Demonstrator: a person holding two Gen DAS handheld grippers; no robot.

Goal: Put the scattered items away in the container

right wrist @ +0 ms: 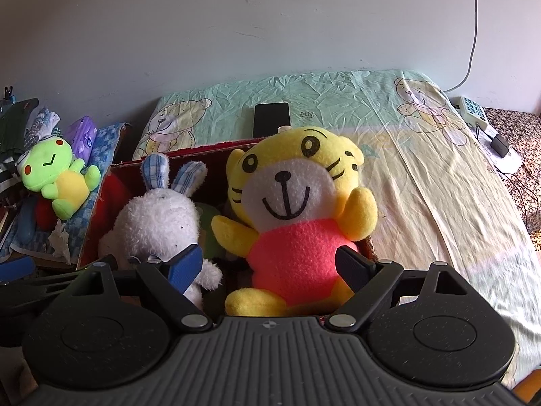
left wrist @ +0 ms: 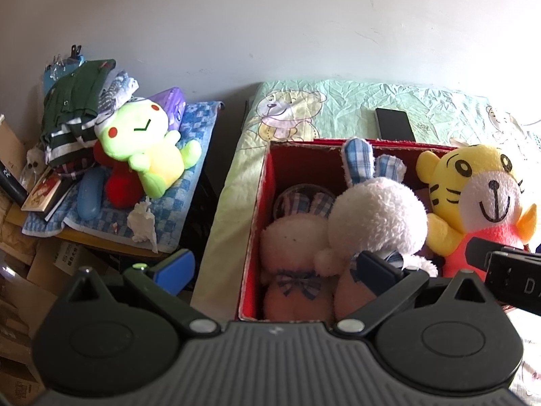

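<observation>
The red box (right wrist: 101, 199) on the bed already holds the white rabbits (right wrist: 159, 216), and the yellow tiger (right wrist: 294, 203) sits at its right end. The right gripper (right wrist: 268, 264) stands open around the tiger (not pinching), and the left gripper (left wrist: 274, 267) is open and empty. The green frog (left wrist: 148, 149) waits on the side table, still outside.

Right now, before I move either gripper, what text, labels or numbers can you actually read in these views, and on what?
"D", then part of a letter that may be "A": white print on the right gripper's black body, cut off at the left wrist view's edge.
Cardboard boxes: dark printed characters, too blurred to read.
Books: cover print too small to read.
White power strip: no readable markings.
Phone: dark screen, no text.
</observation>
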